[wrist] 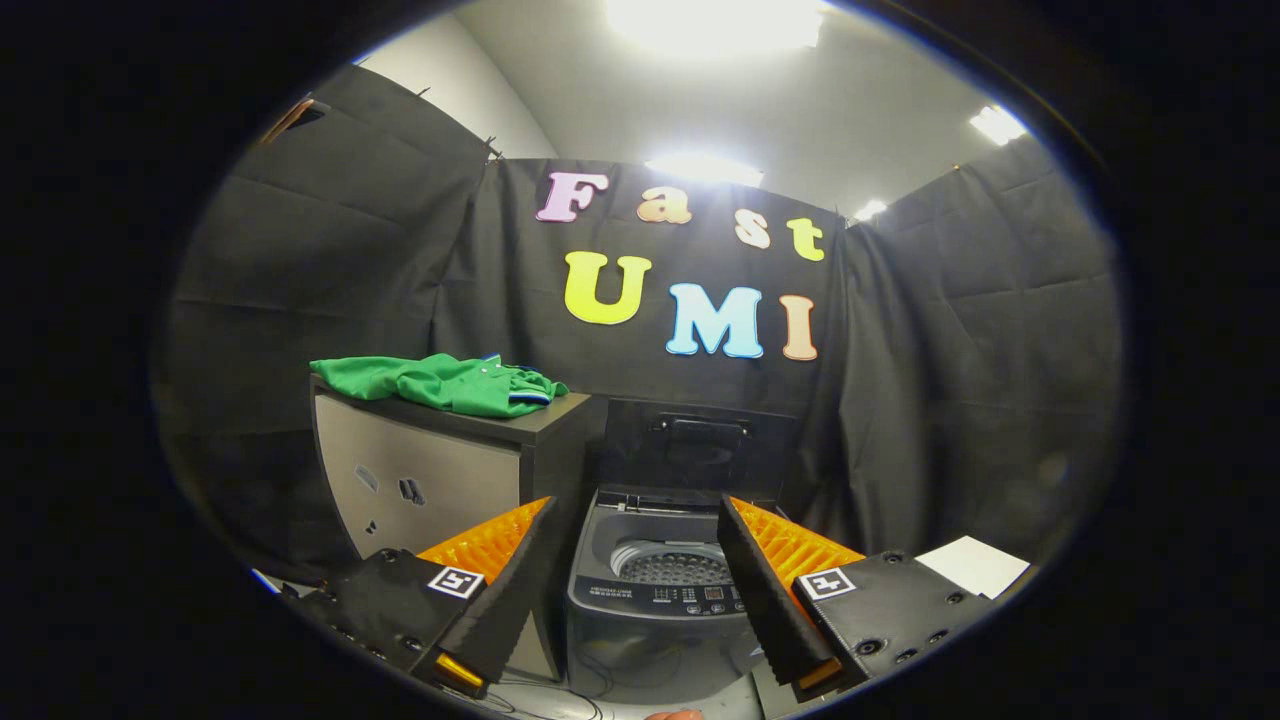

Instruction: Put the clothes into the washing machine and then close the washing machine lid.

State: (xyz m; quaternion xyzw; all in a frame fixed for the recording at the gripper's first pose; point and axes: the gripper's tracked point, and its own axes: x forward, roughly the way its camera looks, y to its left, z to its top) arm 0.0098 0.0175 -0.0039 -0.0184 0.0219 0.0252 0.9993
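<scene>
Green garment on the cabinet, washer open below it

A crumpled green polo shirt with blue-and-white trim [445, 383] lies on top of a dark-topped cabinet [440, 470]. Just beside the cabinet stands a small grey top-loading washing machine [655, 590], its dark lid [700, 445] raised upright, its perforated drum visible.

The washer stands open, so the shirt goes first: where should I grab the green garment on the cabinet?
Take the green shirt at its bunched right end nearest the grey washing machine, coming from above; the raised folds there give the open gripper something to pinch.
</scene>
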